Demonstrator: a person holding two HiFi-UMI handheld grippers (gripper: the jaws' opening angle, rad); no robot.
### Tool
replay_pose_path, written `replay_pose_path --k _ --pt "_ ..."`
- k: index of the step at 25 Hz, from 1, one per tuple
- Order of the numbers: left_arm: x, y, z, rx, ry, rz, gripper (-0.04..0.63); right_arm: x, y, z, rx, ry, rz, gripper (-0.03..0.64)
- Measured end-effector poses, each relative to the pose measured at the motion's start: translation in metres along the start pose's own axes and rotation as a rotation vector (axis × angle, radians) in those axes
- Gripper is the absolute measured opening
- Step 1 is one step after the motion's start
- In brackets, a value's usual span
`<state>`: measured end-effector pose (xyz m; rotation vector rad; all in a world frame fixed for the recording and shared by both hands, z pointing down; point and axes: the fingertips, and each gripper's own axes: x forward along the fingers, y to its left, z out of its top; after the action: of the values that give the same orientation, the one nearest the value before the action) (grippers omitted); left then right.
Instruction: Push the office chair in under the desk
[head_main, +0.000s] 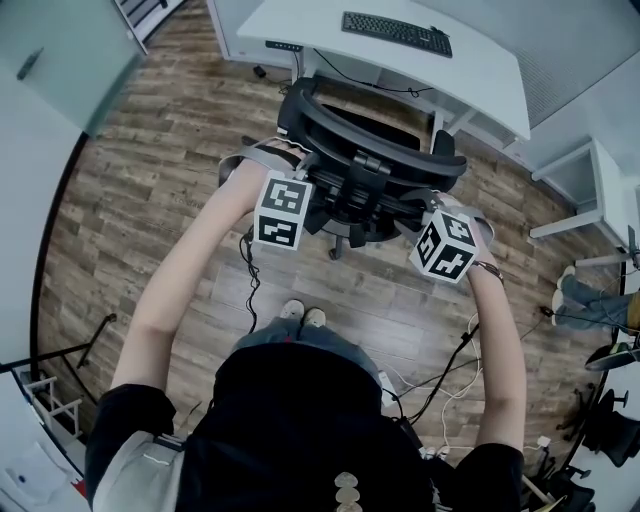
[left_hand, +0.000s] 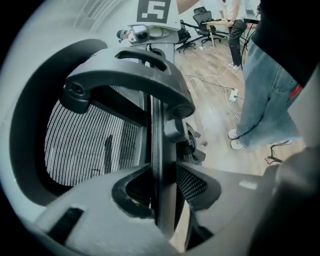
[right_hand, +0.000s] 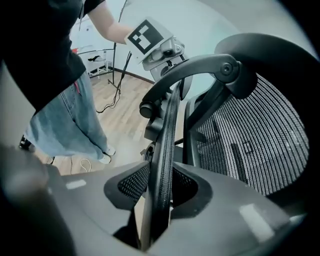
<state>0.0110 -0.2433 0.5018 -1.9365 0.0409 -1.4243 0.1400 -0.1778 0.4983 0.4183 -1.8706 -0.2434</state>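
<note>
You stand on a wood-plank floor (head_main: 150, 200) in an office, facing a white desk (head_main: 480, 70) with a black keyboard (head_main: 396, 32) near its far edge. Loose cables (head_main: 450, 370) trail over the planks to your right.

The office chair (head_main: 370, 140) stands on the floor at the desk's near edge, its back turned to you.

Both your bare forearms reach forward and down, one to each side of the chair's back, with the marker cubes facing up. Your left gripper (left_hand: 162, 185) points steeply down, and its jaws are closed on the left side edge of the backrest (left_hand: 85, 145), the thin rim standing upright between the pads. Your right gripper (right_hand: 160, 187) is tilted the same way and clamps the right side edge, which its ribbed pads touch on both faces.

The backrest is black woven mesh in a hard plastic frame. A smooth curved bar (left_hand: 130, 75) arches over its top.
</note>
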Motion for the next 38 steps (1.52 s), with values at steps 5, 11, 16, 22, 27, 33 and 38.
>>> replay_pose_path --k 5,11,16,22,27,33,38 --pt "0.006 0.006 -0.001 -0.026 0.013 -0.042 0.135 0.002 -0.008 -0.004 0.027 -0.011 -0.004 0.127" --pt "0.005 0.008 0.000 -0.035 0.022 -0.048 0.135 -0.001 -0.009 -0.004 0.052 -0.037 -0.019 0.124" --pt "0.015 0.013 -0.005 -0.047 0.050 -0.050 0.133 0.007 -0.016 -0.006 0.051 -0.046 -0.039 0.123" --pt "0.031 0.038 -0.006 -0.063 0.043 -0.044 0.135 0.012 -0.043 -0.020 0.057 -0.062 -0.040 0.123" --pt "0.037 0.042 -0.005 -0.071 0.027 -0.023 0.137 0.015 -0.048 -0.024 0.056 -0.069 -0.047 0.123" --pt "0.072 0.092 -0.003 -0.080 0.027 -0.017 0.138 0.027 -0.097 -0.052 0.059 -0.080 -0.034 0.126" --pt "0.103 0.143 -0.005 -0.095 0.010 -0.035 0.140 0.038 -0.148 -0.076 0.071 -0.085 -0.001 0.130"
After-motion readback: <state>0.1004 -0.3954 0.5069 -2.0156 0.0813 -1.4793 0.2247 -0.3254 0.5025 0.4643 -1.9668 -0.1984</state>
